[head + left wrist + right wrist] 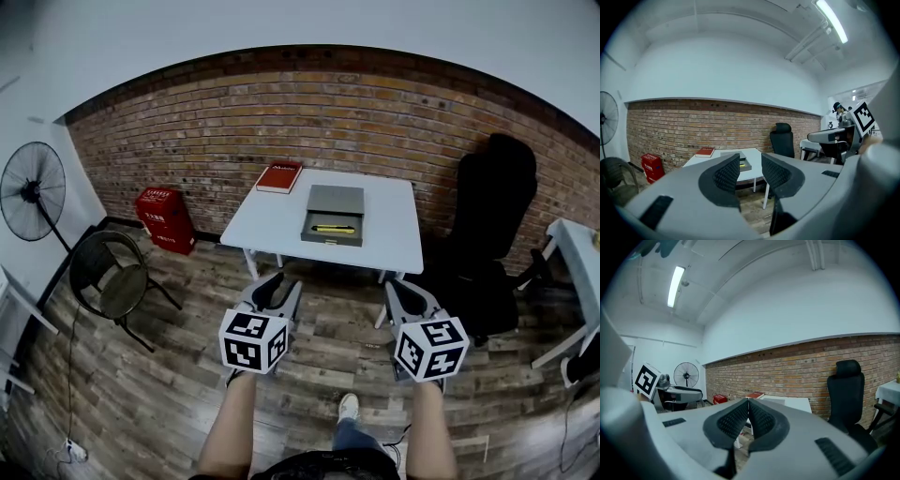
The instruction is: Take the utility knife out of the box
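Note:
A grey box [333,217] lies open on the white table [272,223] by the brick wall, with the yellow utility knife [334,228] in its front tray. I stand well back from the table. My left gripper [278,292] is held level over the wood floor, jaws open and empty; its own view looks past the fingertips [732,165] at the box [740,162] far off. My right gripper [401,296] hangs beside it, jaws shut with nothing between them, its tips [748,405] touching.
A red book [279,176] lies at the table's far left corner. A black office chair [489,225] stands right of the table; a round chair [111,272], a standing fan [33,190] and a red crate [166,219] stand left. Another white table [581,272] is at the right edge.

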Tool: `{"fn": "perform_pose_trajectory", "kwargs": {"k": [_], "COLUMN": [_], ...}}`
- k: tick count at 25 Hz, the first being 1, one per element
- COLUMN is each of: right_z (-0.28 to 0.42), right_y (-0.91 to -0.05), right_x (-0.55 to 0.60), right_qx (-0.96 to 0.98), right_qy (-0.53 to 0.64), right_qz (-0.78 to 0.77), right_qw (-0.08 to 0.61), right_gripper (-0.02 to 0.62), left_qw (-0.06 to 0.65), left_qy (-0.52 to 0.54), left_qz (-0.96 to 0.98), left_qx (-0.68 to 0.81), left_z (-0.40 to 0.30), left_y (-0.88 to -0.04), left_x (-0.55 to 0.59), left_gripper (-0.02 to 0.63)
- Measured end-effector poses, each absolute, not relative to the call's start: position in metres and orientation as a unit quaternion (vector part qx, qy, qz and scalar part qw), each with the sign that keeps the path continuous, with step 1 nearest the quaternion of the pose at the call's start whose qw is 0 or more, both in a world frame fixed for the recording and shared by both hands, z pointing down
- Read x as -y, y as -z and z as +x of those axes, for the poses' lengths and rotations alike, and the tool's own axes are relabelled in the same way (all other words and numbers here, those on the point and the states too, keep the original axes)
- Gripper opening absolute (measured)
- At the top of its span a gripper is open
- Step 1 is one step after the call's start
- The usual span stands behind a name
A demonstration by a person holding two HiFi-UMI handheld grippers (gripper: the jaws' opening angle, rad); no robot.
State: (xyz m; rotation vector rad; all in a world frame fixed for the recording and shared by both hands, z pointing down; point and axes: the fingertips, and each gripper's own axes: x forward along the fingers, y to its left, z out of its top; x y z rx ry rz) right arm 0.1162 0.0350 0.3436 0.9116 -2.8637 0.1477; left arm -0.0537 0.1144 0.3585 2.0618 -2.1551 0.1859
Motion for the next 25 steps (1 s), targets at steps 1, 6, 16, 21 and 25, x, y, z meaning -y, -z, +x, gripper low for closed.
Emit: {"fn": "perform_pose_trajectory", "kwargs": {"k": [1, 6, 16, 21, 25], "right_z": [0.113, 0.099, 0.056, 0.044, 0.031], "right_y": [-0.345, -0.353, -0.366, -0.365, -0.367], "right_x": [-0.03, -0.002, 0.096, 0.153, 0.191], "right_qx": [0.95, 0.95, 0.954, 0.955, 0.956], "right_qy": [-0.05, -0.055, -0.066, -0.072, -0.073], "right_qz": [0.302, 0.298, 0.281, 0.277, 0.272], "right_qw": [0.067, 0.067, 0.076, 0.082, 0.083], "right_gripper": [0.02, 0.02, 0.02, 0.02, 0.02], "left_qw": [0.079, 0.082, 0.104, 0.107, 0.102], "left_qy": [-0.062, -0.074, -0.071, -0.074, -0.079], "left_qz": [0.687, 0.68, 0.667, 0.659, 0.654], "left_qx": [0.719, 0.725, 0.734, 0.741, 0.745], "left_z": [-0.057, -0.074, -0.116, -0.132, -0.142], "left_y": [-0.36, -0.371, -0.385, -0.383, -0.381], "left_x": [-0.11, -0.085, 0.005, 0.06, 0.098], "left_gripper": [0.158, 0.178, 0.187, 0.187, 0.201]}}
